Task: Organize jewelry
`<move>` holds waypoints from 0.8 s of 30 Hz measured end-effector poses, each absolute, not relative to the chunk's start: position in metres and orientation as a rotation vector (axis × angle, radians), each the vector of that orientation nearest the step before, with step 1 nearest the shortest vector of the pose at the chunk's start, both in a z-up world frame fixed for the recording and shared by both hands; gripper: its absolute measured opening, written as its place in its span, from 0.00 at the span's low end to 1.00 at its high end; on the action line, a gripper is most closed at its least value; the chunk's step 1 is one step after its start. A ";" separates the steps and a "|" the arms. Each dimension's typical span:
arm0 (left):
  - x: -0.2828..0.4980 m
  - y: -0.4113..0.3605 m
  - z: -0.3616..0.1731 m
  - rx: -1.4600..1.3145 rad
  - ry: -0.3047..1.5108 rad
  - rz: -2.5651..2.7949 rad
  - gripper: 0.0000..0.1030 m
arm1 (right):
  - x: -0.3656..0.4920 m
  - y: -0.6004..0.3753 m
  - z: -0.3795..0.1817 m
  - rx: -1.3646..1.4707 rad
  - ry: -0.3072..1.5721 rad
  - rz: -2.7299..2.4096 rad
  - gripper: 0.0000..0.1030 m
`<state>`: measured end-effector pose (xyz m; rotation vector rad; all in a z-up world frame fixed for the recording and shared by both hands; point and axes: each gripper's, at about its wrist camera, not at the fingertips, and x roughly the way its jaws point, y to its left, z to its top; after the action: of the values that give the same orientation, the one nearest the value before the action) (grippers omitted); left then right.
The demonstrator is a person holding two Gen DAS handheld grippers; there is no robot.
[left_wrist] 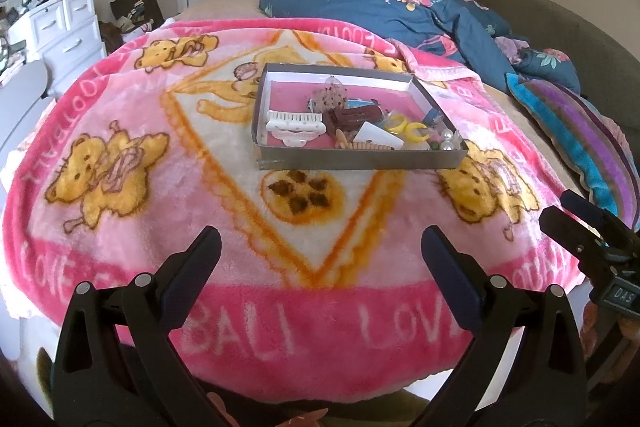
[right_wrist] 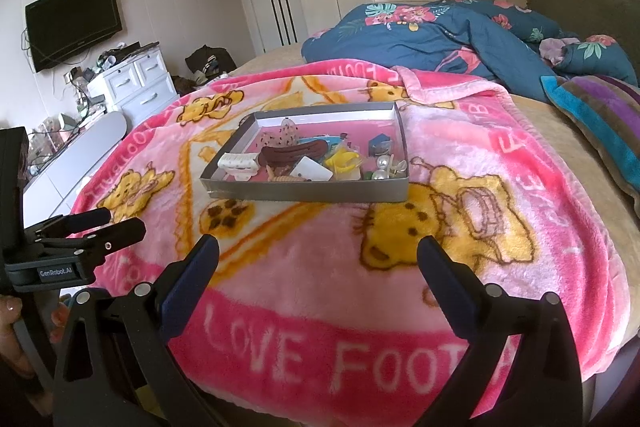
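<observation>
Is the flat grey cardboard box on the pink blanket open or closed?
Open. The flat grey cardboard box has no lid on it; the white hair clip and pearl beads inside show from above.

Shallow grey tray point(left_wrist: 362, 158) holds jumbled jewelry point(left_wrist: 362, 125).

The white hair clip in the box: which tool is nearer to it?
Left, probably. The white hair clip lies at the box's left end, ahead of the left tool; the right tool is further right.
</observation>
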<state>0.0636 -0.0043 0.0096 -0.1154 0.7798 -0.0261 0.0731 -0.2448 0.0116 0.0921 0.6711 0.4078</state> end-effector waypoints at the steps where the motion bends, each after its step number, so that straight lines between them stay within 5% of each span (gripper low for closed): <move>1: 0.062 -0.004 0.009 -0.115 0.779 -0.024 0.91 | 0.073 -0.245 0.012 0.091 0.671 0.408 0.96; 24: 0.061 0.001 0.011 -0.106 0.782 -0.016 0.91 | 0.072 -0.246 0.012 0.091 0.672 0.405 0.96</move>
<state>0.0607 0.0012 0.0113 -0.1063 0.7820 -0.0160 0.0724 -0.2455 0.0118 0.0912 0.6721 0.4055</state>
